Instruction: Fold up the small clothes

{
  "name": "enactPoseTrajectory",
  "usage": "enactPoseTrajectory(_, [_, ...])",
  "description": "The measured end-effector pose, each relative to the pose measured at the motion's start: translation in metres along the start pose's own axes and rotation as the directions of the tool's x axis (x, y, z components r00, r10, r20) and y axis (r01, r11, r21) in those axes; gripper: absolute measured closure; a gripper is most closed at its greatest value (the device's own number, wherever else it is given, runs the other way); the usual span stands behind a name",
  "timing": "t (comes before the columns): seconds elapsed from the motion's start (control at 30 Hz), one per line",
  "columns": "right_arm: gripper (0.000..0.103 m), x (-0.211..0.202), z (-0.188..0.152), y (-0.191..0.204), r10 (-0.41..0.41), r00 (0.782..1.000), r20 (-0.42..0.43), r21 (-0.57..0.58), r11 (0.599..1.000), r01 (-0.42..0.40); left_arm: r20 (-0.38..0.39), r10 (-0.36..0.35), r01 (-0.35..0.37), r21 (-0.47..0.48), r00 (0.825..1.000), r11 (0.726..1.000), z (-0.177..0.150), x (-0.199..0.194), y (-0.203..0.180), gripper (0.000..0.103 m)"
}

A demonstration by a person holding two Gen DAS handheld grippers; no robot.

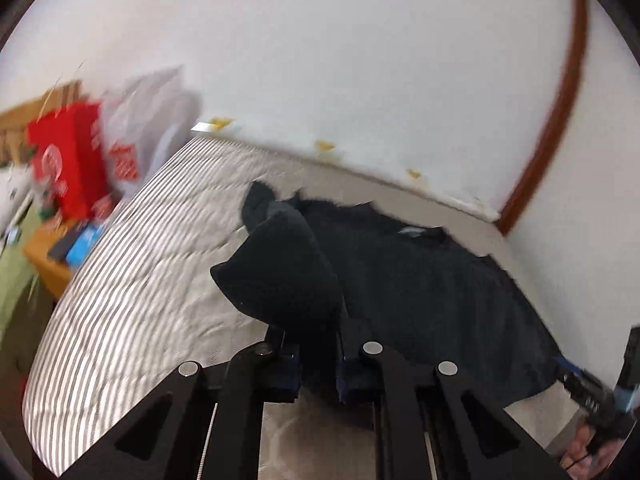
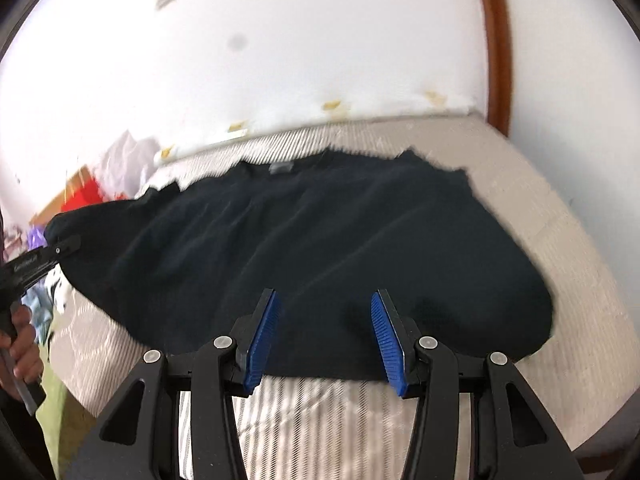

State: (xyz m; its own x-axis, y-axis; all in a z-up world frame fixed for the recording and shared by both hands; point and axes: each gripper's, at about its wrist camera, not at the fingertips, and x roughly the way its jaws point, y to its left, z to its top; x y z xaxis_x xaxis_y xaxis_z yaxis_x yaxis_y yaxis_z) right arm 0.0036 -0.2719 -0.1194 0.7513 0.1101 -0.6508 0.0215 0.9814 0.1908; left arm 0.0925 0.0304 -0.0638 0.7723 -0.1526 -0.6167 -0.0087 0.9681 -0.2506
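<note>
- The dark T-shirt lies spread on the striped bed, its collar toward the wall.
- The left gripper is closed on a lifted corner of the cloth.
- The right gripper is wide apart over the near hem and holds nothing.
- The fabric looks light and limp, so it will probably sag; gripping at the hem corners seems best.

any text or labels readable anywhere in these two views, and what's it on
None can be read for certain.
White print on the red bags: blurred, unreadable.
Neck tag of the dark shirt: too small to read.
White lettering on the left hand-held gripper body: blurred, unreadable.
Blue boxes on the orange table: blurred.
</note>
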Motion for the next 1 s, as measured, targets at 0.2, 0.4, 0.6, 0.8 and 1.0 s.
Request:
enactPoseTrajectory(0.2, [0.055, -0.027, 0.028, -0.023, -0.03, 0.997, 0.072, 0.014, 0.999, 0.029, 0.012, -0.128, 0.123, 0.182, 0.992, 0.976, 0.017, 0.001, -0.088, 0.092])
enactPoseTrajectory(0.4, [0.055, -0.029, 0.035, -0.039, -0.047, 0.996, 0.076, 0.02, 0.999, 0.045, -0.087, -0.284, 0.297, 0.313, 0.955, 0.902, -0.004, 0.026, -0.167, 0.092])
enactPoseTrajectory(0.6, [0.054, -0.015, 0.026, -0.05, -0.06, 0.998, 0.016, 0.011, 0.998, 0.06, -0.261, -0.322, 0.395, 0.311, 0.91, 0.865, -0.045, 0.074, -0.194, 0.091])
enactPoseTrajectory(0.8, [0.045, 0.008, 0.035, -0.042, 0.033, 0.999, -0.011, 0.043, 0.999, -0.032, -0.344, -0.406, 0.504, 0.269, 0.846, 0.821, -0.051, 0.075, -0.169, 0.07])
enactPoseTrajectory(1.0, [0.033, 0.035, 0.055, -0.007, 0.144, 0.989, -0.031, 0.028, 0.989, -0.143, -0.247, -0.411, 0.469, 0.257, 0.877, 0.845, -0.048, 0.039, -0.113, 0.049])
